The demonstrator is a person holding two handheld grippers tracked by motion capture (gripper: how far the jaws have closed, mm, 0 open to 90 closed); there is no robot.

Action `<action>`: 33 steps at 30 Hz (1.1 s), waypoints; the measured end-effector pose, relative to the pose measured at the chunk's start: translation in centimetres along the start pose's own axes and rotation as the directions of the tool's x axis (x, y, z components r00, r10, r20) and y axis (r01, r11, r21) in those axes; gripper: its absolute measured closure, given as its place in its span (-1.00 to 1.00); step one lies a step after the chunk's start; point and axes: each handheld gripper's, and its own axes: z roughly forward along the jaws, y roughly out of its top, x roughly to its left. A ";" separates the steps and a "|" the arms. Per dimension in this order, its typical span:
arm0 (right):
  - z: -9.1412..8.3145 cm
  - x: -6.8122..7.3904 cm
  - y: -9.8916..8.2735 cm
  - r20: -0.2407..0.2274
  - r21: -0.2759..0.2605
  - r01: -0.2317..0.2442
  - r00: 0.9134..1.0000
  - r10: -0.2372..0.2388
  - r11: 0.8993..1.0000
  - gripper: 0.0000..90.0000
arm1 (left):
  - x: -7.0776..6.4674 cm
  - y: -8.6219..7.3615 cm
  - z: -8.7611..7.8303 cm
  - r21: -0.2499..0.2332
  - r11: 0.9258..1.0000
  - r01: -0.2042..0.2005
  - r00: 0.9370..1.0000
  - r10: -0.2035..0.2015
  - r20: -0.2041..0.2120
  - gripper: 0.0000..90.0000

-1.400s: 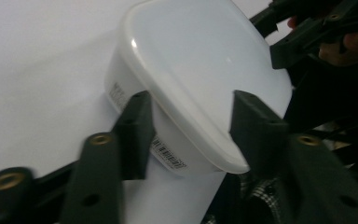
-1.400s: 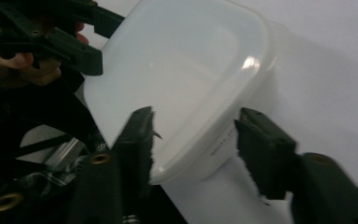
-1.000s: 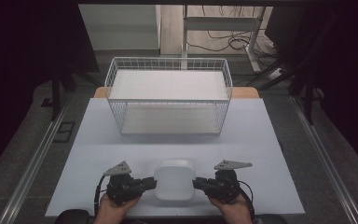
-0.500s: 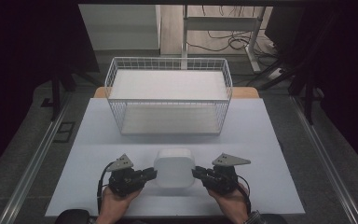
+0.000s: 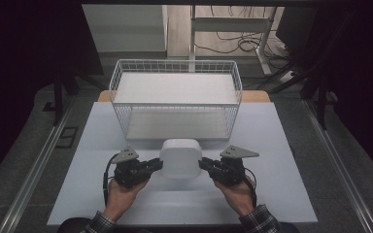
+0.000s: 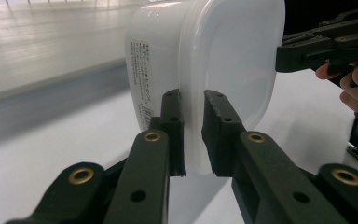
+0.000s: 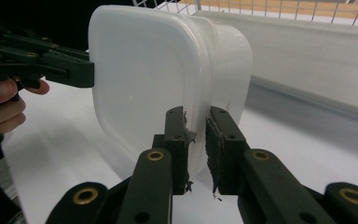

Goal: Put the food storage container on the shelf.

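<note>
White translucent plastic makes up the lidded container (image 5: 180, 158), which sits at the lower middle of the high view, held between the two grippers above the pale table (image 5: 281, 145) and just in front of the wire basket (image 5: 175, 97) at the centre of the frame. The left gripper (image 5: 155, 165) pinches the rim of the lid on the container's left edge; in the left gripper view its jaws stand narrow, clamped on that thin rim (image 6: 193, 121), with a printed label (image 6: 142, 79) on the container's side wall. The right gripper (image 5: 205, 165) grips the opposite edge the same way, its jaws narrow and pressed on the rim (image 7: 196, 135) at the lower middle of the right gripper view.
</note>
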 end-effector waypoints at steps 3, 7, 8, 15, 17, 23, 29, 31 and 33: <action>0.8 -0.6 0.7 0.011 -0.005 0.009 1.000 -0.009 1.000 0.74 | 0.6 0.4 0.3 -0.005 1.000 0.002 1.000 -0.002 -0.007 0.76; 1.7 -1.2 1.6 0.020 -0.014 0.012 1.000 -0.012 1.000 0.73 | 1.5 1.3 0.7 -0.019 1.000 0.006 1.000 -0.007 -0.024 0.76; 1.7 -1.2 1.6 0.020 -0.014 0.012 1.000 -0.012 1.000 0.73 | 1.5 1.3 0.7 -0.019 1.000 0.006 1.000 -0.007 -0.024 0.76; 3.0 -2.2 2.9 0.042 -0.022 0.017 0.999 -0.016 1.000 0.73 | 3.0 2.4 1.7 -0.027 1.000 0.010 0.999 -0.011 -0.040 0.76; 3.6 -2.6 3.4 0.047 -0.026 0.016 0.999 -0.014 1.000 0.72 | 3.4 2.8 2.0 -0.029 0.999 0.018 0.999 -0.020 -0.045 0.76; 5.3 -3.7 4.3 0.066 -0.025 -0.001 0.998 0.002 1.000 0.71 | 4.7 3.5 2.9 -0.025 0.999 0.032 0.998 -0.033 -0.061 0.75; 6.3 -4.6 4.5 0.084 -0.010 -0.018 0.996 0.019 1.000 0.71 | 5.8 4.0 4.1 -0.009 0.999 0.049 0.997 -0.050 -0.065 0.75; 6.7 -4.8 4.5 0.081 -0.005 -0.031 0.996 0.031 1.000 0.71 | 6.1 4.0 4.3 -0.007 0.998 0.056 0.996 -0.056 -0.072 0.75; 6.8 -4.9 4.5 0.082 -0.005 -0.032 0.996 0.032 0.999 0.70 | 6.2 4.0 4.4 -0.005 0.998 0.056 0.995 -0.057 -0.077 0.75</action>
